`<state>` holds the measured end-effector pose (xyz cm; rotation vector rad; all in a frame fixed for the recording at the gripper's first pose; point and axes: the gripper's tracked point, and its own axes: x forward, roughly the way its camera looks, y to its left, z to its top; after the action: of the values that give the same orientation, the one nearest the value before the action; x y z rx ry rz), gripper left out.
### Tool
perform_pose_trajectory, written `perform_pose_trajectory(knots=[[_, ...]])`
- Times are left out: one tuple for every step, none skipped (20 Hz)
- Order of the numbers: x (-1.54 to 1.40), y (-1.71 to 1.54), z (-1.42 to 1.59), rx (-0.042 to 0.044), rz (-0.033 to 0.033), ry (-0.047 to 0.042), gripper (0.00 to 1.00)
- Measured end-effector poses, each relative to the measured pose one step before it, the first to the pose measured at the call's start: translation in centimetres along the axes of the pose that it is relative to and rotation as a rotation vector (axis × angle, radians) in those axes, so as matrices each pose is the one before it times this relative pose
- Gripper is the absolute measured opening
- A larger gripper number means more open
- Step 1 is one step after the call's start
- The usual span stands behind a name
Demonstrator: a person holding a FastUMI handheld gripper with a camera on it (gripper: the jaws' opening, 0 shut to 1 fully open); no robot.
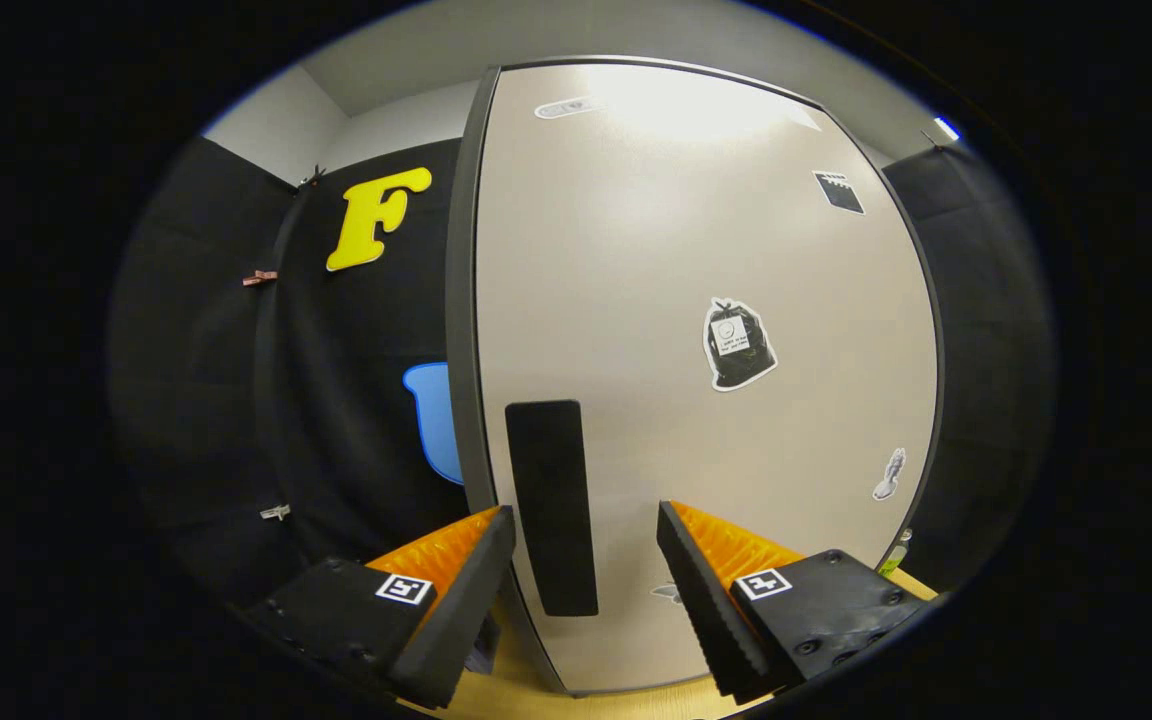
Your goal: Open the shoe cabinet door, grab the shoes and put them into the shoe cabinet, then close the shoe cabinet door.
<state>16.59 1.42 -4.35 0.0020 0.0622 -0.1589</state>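
Closed cabinet door (696,380) squarely ahead of the spread hand-held gripper (586,560); open gap leftward beside its edge.

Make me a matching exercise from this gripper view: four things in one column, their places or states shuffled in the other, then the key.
Things:
1. cabinet door
2. black handle
3. trash-bag sticker
4. gripper

Places or states:
A. open, fingers apart
B. stuck mid-door, beyond the fingers
C. pale, facing the gripper, close ahead
D. upright strip near the door's edge, between the fingers

Pairs: 1-C, 2-D, 3-B, 4-A
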Motion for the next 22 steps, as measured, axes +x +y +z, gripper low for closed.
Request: perform_pose_trajectory(knots=[[0.166,0.028,-0.316,-0.00575,-0.00668,0.01173,0.92],[0.128,0.111,-0.189,-0.00338,0.00021,0.00780,0.85],[0.038,0.350,-0.015,-0.00041,0.00663,-0.00086,0.79],[-0.074,0.342,0.058,-0.00324,0.00685,-0.00461,0.68],[-0.086,0.687,0.001,-0.00138,0.01910,-0.00222,0.63],[0.256,-0.139,-0.239,-0.01182,-0.01371,-0.00198,0.51],[-0.283,-0.084,0.162,-0.00129,-0.00315,0.00192,0.39],[0.048,-0.137,-0.092,0.00346,-0.00619,0.00178,0.38],[-0.170,0.090,-0.015,0.00439,0.00030,0.00399,0.35],[0.118,0.022,-0.071,0.00221,-0.00220,0.00365,0.31],[-0.146,-0.020,0.041,-0.00503,-0.00163,0.00302,0.31],[-0.116,-0.029,-0.065,-0.00862,-0.00081,0.00282,0.31],[-0.280,-0.061,-0.058,-0.01499,-0.00173,-0.00036,0.31],[-0.439,-0.120,0.128,-0.00574,0.00085,-0.00763,0.31],[-0.595,0.052,0.117,0.00983,0.00614,-0.00623,0.31],[-0.597,-0.030,0.038,0.01311,0.00837,-0.00114,0.31],[-0.528,-0.086,-0.104,0.00270,0.00662,0.00365,0.31],[-0.618,-0.147,-0.040,-0.00764,0.00502,0.00252,0.31],[-0.671,-0.235,-0.007,-0.00467,0.00709,0.00318,0.31],[-0.794,-0.200,-0.005,0.00315,0.00816,0.00420,0.31],[-0.802,-0.211,0.143,0.00615,0.00796,0.00108,0.31],[-0.858,-0.239,0.023,0.00392,0.00743,0.00128,0.31]])
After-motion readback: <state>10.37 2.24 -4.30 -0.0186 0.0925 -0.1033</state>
